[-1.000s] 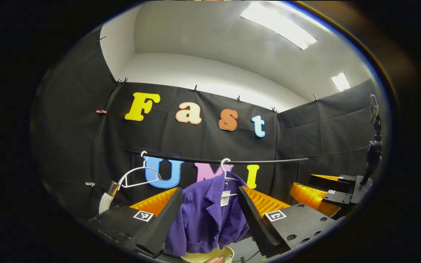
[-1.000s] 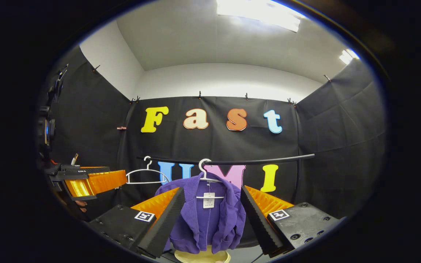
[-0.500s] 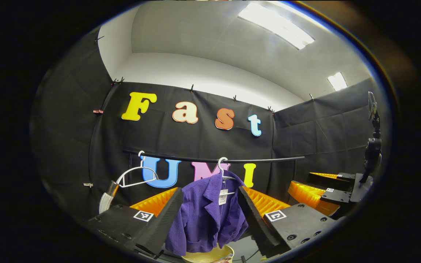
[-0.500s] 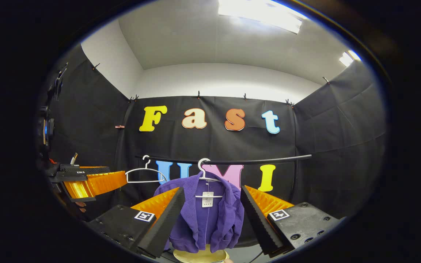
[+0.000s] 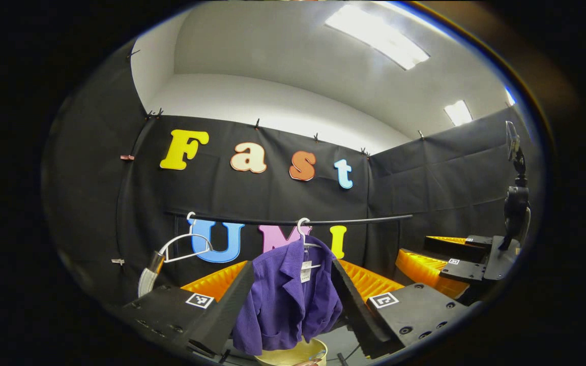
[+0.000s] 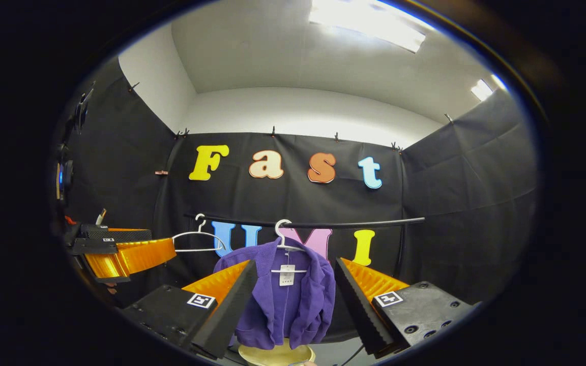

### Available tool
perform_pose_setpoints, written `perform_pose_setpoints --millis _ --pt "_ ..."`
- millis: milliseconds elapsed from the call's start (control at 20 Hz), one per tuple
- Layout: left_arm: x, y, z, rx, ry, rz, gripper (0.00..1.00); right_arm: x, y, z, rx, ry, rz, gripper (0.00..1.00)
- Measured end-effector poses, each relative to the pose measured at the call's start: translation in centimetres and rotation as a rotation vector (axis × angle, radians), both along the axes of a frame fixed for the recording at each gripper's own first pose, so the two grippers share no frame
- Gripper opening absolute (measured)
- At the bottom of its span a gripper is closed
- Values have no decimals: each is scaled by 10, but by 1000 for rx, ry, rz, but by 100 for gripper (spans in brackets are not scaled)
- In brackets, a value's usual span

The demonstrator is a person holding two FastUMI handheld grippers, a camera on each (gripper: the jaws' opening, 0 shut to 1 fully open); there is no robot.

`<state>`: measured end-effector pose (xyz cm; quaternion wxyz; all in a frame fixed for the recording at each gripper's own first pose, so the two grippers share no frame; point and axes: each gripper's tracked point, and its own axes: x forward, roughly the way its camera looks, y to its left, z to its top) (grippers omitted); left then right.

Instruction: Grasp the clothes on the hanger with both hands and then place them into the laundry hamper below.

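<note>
- One purple jacket (image 5: 285, 300) hangs on a white hanger (image 5: 304, 235) from the black rail (image 5: 354, 220), with a paper tag at its collar; it is near the middle of the rail and far from both tools.
- A second hanger (image 5: 183, 246), empty, hangs on the rail to the left of the jacket.
- One pale yellow hamper (image 5: 293, 354) stands directly below the jacket; just its rim is seen.
- Two grippers: the left gripper (image 5: 293, 310) has its fingers spread wide apart with nothing between them, the jacket framed far beyond the gap.
- The right gripper (image 6: 293, 310) is likewise spread wide, holding nothing, aimed at the jacket.
- The left gripper view sees the jacket from an angle, its front turned, and the right gripper at the right edge beside a dark camera stand (image 5: 516, 198).
- The right gripper view sees the jacket square on, with the left gripper at the left edge.
</note>
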<state>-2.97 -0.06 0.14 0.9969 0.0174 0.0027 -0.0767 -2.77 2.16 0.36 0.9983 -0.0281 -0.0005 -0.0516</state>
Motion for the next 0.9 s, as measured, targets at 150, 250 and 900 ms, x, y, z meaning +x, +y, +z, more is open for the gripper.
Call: perform_pose_setpoints --millis 150,250,900 --pt "-3 3 1 -6 -8 -20 95 -5 4 -3 -24 1 -13 97" --pt "0 2 -4 -4 -3 -24 95 -3 6 -9 -30 17 -13 97" --pt "117 -19 -47 21 10 37 95 118 -58 -62 32 12 34 97"
